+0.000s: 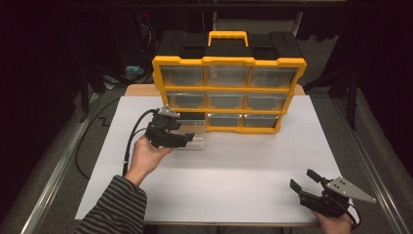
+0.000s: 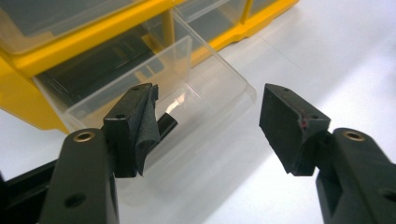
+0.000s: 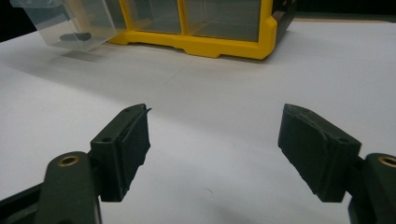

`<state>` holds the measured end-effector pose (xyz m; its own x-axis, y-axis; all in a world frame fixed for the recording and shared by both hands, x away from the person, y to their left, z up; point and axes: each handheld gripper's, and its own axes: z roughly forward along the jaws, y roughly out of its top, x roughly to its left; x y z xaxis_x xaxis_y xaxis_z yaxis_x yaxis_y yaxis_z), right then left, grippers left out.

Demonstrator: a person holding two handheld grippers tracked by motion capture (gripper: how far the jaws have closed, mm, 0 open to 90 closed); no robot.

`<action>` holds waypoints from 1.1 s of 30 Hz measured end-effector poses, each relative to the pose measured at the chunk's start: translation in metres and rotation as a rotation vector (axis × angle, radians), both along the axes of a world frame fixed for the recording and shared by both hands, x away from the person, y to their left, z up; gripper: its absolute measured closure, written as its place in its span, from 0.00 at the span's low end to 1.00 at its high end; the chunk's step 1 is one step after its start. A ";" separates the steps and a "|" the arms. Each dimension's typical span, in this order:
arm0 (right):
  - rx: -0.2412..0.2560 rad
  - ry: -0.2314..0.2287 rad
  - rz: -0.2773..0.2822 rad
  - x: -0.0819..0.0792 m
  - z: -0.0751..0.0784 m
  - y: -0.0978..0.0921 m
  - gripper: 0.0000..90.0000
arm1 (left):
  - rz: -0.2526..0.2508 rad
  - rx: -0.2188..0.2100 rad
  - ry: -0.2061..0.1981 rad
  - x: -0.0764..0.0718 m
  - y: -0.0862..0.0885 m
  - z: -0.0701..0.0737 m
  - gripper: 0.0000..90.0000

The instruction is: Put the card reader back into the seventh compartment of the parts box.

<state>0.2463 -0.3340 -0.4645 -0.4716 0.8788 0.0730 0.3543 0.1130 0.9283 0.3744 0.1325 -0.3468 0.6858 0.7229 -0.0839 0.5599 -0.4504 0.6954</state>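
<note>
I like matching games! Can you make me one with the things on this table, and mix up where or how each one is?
Things:
1. yellow plastic drawer cabinet
2. clear plastic drawer
3. left hand-held gripper
4. right hand-held gripper

Places or states:
A. open, near the table's front edge
B. pulled out, small black thing inside
C. standing at the table's back
D. open, over the pulled-out drawer

Pairs: 1-C, 2-B, 3-D, 4-A

Clear drawer [image 2: 187, 93] pulled out, bottom-left slot.
</note>
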 end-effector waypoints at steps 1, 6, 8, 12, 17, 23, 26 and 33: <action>-0.001 -0.001 0.000 0.000 0.000 0.000 0.28 | -0.002 0.000 -0.001 -0.002 0.001 0.000 0.41; 0.001 0.001 -0.002 0.000 0.000 0.000 0.28 | 0.000 -0.010 -0.011 -0.009 0.004 -0.002 0.41; -0.001 0.000 -0.001 0.000 0.000 0.000 0.28 | -0.002 -0.012 -0.015 -0.012 0.006 -0.003 0.41; -0.002 0.001 0.001 0.000 0.000 0.000 0.28 | -0.010 -0.008 -0.021 -0.019 0.008 -0.006 0.41; -0.004 -0.001 0.003 0.000 0.000 0.001 0.28 | -0.011 -0.004 -0.033 -0.028 0.010 -0.009 0.41; -0.002 0.002 0.001 0.000 0.000 0.001 0.28 | -0.019 -0.004 -0.050 -0.036 0.013 -0.012 0.41; -0.005 -0.001 0.002 0.000 0.000 0.001 0.28 | -0.016 -0.012 -0.052 -0.038 0.015 -0.014 0.41; -0.007 -0.001 0.003 0.000 0.000 0.001 0.28 | -0.010 -0.022 -0.053 -0.045 0.019 -0.019 0.41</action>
<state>0.2466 -0.3328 -0.4648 -0.4739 0.8781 0.0665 0.3533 0.1204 0.9277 0.3294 0.1515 -0.3659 0.6972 0.7141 -0.0635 0.5176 -0.4401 0.7338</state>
